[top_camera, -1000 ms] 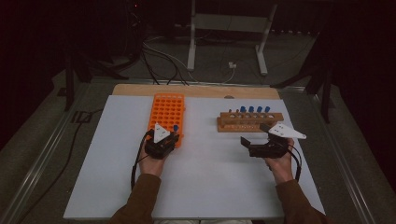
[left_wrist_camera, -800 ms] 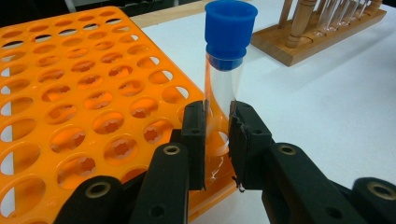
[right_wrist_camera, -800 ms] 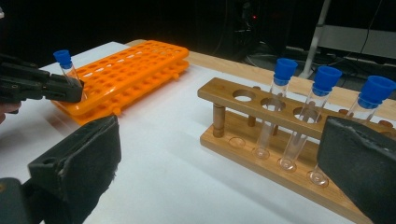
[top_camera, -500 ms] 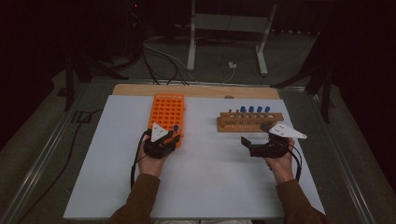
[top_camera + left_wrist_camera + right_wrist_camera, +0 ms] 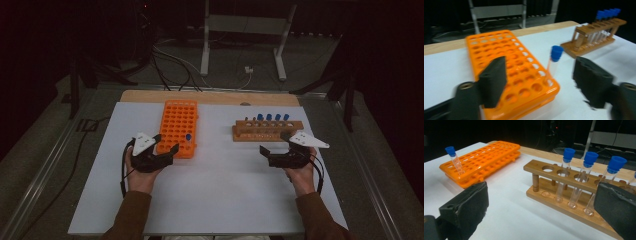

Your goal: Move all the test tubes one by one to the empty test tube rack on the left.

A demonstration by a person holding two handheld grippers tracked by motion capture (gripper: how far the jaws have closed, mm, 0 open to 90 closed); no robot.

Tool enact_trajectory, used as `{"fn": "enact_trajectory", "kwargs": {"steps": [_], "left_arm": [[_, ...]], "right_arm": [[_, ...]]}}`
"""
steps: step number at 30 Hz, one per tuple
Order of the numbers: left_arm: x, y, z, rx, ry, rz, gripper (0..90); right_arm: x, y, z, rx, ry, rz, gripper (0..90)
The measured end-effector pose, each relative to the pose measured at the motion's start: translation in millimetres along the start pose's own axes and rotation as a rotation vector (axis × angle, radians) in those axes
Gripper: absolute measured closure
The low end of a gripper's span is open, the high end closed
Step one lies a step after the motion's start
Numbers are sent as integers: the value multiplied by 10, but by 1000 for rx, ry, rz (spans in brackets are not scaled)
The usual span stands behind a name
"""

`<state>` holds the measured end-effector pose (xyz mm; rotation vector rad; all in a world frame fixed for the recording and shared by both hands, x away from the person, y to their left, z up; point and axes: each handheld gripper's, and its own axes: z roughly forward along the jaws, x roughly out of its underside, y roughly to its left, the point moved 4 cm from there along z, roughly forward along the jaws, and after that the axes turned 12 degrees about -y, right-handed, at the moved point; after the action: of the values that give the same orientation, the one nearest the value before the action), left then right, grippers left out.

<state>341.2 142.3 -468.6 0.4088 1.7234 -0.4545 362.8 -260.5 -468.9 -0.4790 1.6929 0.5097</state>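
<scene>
Left gripper (image 5: 537,82) jaws just opened, released; tube (image 5: 553,63) upright in orange rack (image 5: 499,57), ahead between them. Right gripper (image 5: 544,207) wide open, empty, nearer wooden rack (image 5: 564,180); its tubes upright.

Pretty dark room, grey floor (image 5: 45,150) with cables (image 5: 170,62) snaking around, a metal stand (image 5: 240,25) behind the white desk (image 5: 220,200).

- The tube rack (image 5: 180,127) lies on the table (image 5: 220,200) just ahead of the left gripper (image 5: 161,151).
- One test tube (image 5: 553,63) stands in the rack's near right corner, ahead of and between that gripper's jaws.
- The wooden stand (image 5: 266,132), with tubes in it, lies beyond the right gripper (image 5: 270,154), to the rack's right.
</scene>
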Motion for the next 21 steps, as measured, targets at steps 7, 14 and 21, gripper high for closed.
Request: {"fn": "enact_trajectory", "kwargs": {"steps": [7, 14, 21], "left_arm": [[77, 196, -324, -77, -26, -40, 32], [125, 294, -441, -114, -45, -52, 6], [173, 327, -440, -132, -37, -50, 6]], "right_arm": [[12, -5, 12, 4, 5, 2, 0], [-3, -18, 12, 13, 5, 0, 0], [-83, -140, -4, 55, -11, 4, 0]]}}
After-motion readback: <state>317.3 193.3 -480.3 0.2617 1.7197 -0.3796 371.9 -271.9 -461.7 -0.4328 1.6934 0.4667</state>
